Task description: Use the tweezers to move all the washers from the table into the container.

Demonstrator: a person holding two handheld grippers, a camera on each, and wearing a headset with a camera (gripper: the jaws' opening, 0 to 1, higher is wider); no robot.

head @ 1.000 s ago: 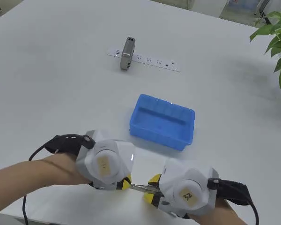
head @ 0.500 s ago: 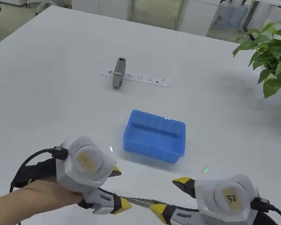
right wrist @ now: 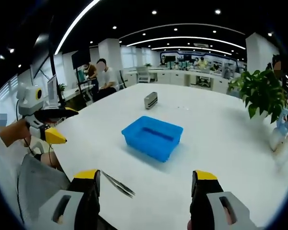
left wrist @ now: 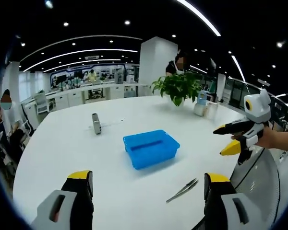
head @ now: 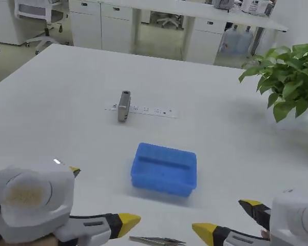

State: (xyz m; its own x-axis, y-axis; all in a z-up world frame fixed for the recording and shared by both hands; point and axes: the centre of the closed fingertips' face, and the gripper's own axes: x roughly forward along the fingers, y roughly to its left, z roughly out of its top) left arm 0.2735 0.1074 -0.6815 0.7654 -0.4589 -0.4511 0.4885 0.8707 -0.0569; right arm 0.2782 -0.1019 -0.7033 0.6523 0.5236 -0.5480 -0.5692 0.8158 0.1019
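Open-plan office: rows of desks (right wrist: pixel 182 74), office chair (head: pixel 33 10), seated people, ceiling strip lights (left wrist: pixel 77 51)

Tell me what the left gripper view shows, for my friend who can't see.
A blue container sits in the middle of a white table, with metal tweezers lying nearer. The left gripper is open and empty at the bottom, and the right gripper, also open, is held up on the right.
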